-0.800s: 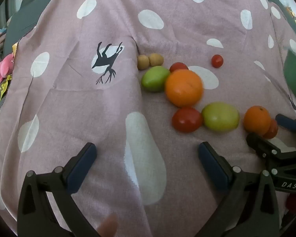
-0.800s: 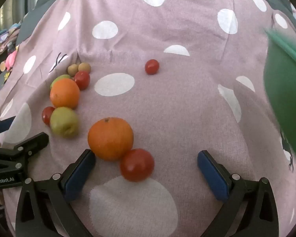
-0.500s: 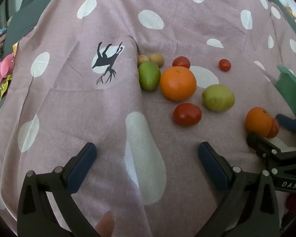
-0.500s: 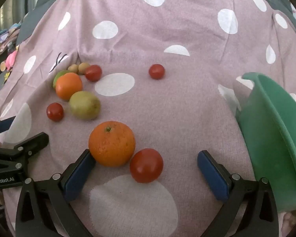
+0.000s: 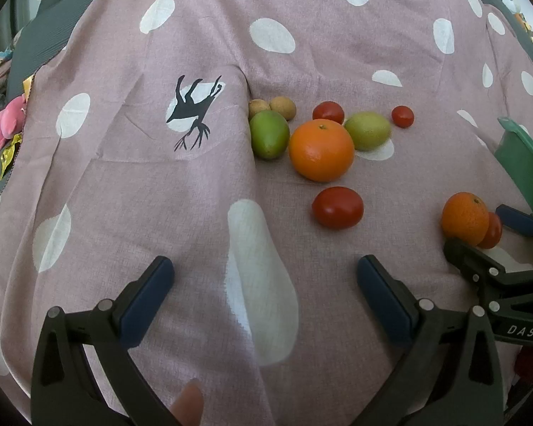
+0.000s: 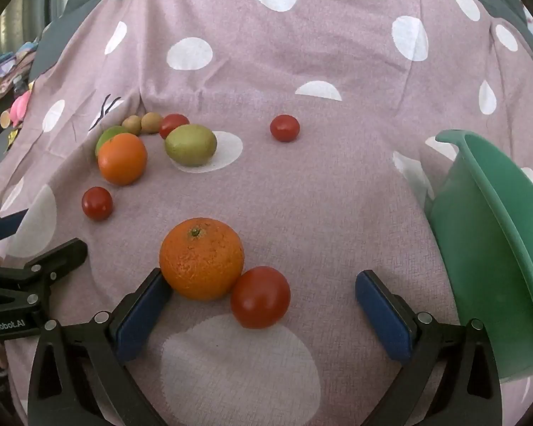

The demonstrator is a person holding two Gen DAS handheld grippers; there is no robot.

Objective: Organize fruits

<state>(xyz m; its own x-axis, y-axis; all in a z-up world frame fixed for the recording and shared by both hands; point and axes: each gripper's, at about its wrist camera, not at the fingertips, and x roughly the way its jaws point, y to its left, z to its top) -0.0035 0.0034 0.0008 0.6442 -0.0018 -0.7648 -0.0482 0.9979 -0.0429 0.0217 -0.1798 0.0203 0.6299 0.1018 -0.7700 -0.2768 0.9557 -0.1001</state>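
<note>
Fruit lies loose on the spotted cloth (image 6: 302, 53); right gripper (image 6: 263, 305), fully spread and empty, should centre on the near orange (image 6: 200, 257) before squeezing, green bowl (image 6: 497, 248) waiting alongside.

Two oranges are counted: one (image 6: 202, 258) at the right gripper's left jaw, one (image 6: 122, 158) farther ahead. Four tomatoes (image 6: 260, 296) are seen, two green fruits (image 6: 190, 145), two small brown fruits (image 6: 151, 122), one green bowl (image 6: 494, 248).
</note>
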